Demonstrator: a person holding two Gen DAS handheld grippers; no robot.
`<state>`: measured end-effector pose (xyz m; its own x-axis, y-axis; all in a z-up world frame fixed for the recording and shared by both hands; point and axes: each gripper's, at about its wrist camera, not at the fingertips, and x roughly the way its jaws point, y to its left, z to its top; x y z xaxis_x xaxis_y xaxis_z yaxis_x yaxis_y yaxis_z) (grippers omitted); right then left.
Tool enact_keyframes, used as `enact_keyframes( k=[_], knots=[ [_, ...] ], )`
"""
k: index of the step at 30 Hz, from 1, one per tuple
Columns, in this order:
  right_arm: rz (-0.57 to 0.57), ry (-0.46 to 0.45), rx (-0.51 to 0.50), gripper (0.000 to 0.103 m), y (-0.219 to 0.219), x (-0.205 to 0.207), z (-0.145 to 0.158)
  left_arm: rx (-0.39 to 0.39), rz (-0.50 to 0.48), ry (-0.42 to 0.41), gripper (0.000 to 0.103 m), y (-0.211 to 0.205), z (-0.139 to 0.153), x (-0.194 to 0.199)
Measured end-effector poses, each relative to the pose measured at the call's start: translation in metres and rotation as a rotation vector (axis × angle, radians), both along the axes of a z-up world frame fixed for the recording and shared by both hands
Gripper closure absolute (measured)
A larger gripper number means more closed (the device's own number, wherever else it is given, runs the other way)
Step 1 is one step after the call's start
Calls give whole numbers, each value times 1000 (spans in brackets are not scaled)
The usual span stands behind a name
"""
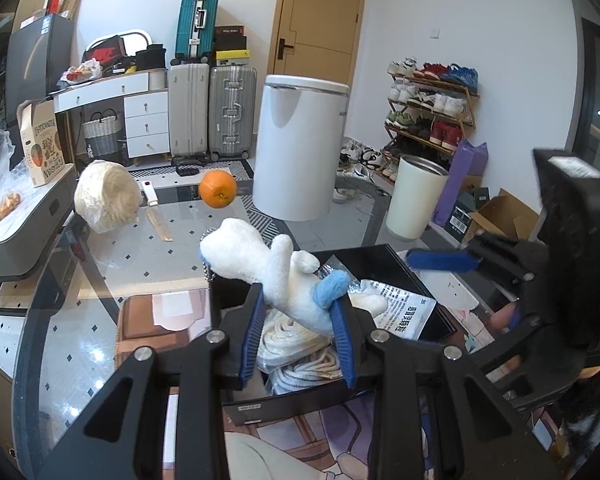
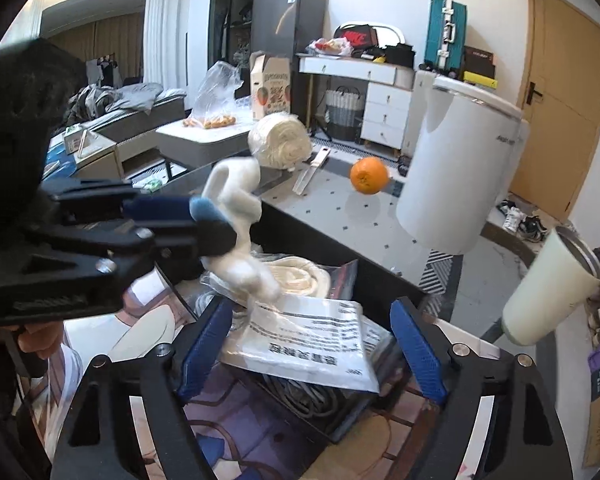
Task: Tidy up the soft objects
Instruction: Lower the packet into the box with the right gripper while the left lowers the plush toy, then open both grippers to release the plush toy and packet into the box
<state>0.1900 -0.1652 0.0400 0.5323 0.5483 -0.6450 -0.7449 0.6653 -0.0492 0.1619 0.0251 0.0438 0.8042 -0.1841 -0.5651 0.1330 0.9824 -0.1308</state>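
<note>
My left gripper [image 1: 300, 300] is shut on a white plush toy [image 1: 260, 252] with blue trim and holds it above an open black box [image 1: 380, 252]. In the right wrist view the same plush toy [image 2: 236, 200] hangs at the left over the box [image 2: 320, 248]. My right gripper [image 2: 310, 312] stands open over the box. A white printed plastic packet [image 2: 312, 344] lies below and between its fingers, with no pad pressing on it. A bagged coil of white rope [image 2: 296, 276] lies deeper in the box, and the rope [image 1: 292, 340] also shows under the plush.
On the glass table [image 1: 140, 264] beyond the box sit an orange [image 1: 218, 189], a plastic-wrapped cream roll [image 1: 106, 196] and a flat knife-like tool [image 1: 158, 220]. A tall white bin [image 1: 300, 148] and a cream tumbler [image 1: 416, 196] stand to the right.
</note>
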Motion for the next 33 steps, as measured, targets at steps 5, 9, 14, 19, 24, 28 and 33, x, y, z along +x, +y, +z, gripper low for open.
enact_keyframes(
  k=[5, 9, 14, 19, 24, 28, 33],
  knots=[
    [-39, -19, -8, 19, -11, -3, 1, -15, -5, 32, 72, -3, -10, 10],
    [-54, -13, -34, 18, -17, -4, 0, -14, -7, 63, 71, -7, -21, 17],
    [-99, -27, -105, 18, -15, 6, -8, -9, -10, 88, 69, -9, -28, 18],
    [-101, -21, -134, 18, -8, 14, -16, 8, -10, 124, 69, -13, -32, 19],
    [-106, -29, -143, 18, -5, 18, -16, 30, 5, 151, 66, -17, -30, 13],
    [-106, -52, -95, 18, -10, 11, -7, 46, 15, 144, 44, -16, -28, 9],
    [-123, -63, -45, 16, -22, -4, 2, 30, 13, 113, 27, -13, -24, -2]
  ],
)
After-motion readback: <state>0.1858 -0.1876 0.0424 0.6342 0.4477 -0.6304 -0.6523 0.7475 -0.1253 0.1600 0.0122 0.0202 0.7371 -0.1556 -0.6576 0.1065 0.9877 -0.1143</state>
